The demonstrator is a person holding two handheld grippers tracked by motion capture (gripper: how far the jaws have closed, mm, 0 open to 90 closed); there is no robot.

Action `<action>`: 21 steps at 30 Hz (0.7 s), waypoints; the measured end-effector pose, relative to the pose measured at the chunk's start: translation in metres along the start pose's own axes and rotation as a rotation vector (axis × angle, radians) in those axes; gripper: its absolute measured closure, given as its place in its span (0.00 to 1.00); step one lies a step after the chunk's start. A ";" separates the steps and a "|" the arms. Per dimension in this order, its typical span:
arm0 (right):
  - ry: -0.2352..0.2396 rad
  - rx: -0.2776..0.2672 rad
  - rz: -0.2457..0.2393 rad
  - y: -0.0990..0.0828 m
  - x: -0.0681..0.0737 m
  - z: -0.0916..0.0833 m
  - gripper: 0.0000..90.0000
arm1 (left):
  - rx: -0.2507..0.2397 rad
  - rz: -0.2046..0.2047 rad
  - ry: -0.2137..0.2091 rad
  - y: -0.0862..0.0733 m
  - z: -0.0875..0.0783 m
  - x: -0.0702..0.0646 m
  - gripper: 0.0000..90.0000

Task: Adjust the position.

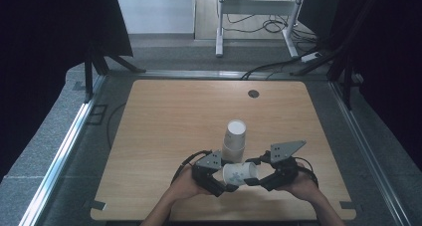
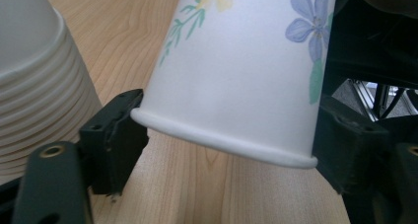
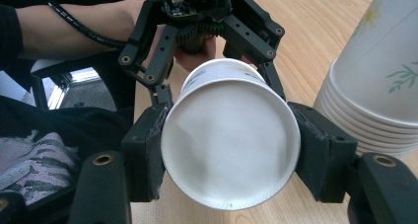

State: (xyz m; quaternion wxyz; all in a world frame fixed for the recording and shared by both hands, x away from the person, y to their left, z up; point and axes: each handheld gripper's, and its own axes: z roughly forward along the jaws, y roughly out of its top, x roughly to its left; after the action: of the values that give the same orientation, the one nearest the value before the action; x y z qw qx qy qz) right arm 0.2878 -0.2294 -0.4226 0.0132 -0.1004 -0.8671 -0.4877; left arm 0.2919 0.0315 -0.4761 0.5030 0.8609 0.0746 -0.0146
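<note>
One paper cup [image 1: 240,172] is already off the stack [image 1: 234,140], lying sideways above the counter [image 1: 164,136]. The right tool [image 1: 255,180] clamps its base; the left tool [image 1: 230,187] seems to touch its rim. Placing it remains.

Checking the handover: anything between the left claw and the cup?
Nothing visible. The paper cup sits directly between the left claw pads, and the right claw grips its base end. The cup stack stands just behind.
</note>
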 end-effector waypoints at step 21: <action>0.007 0.002 0.007 0.000 -0.003 -0.001 0.40 | -0.007 0.010 0.009 0.000 -0.005 0.001 0.30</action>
State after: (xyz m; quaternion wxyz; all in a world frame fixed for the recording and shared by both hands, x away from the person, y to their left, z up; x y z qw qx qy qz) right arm 0.2909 -0.2304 -0.4226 0.0180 -0.1016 -0.8673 -0.4870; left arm 0.2924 0.0359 -0.4733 0.5058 0.8595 0.0724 -0.0078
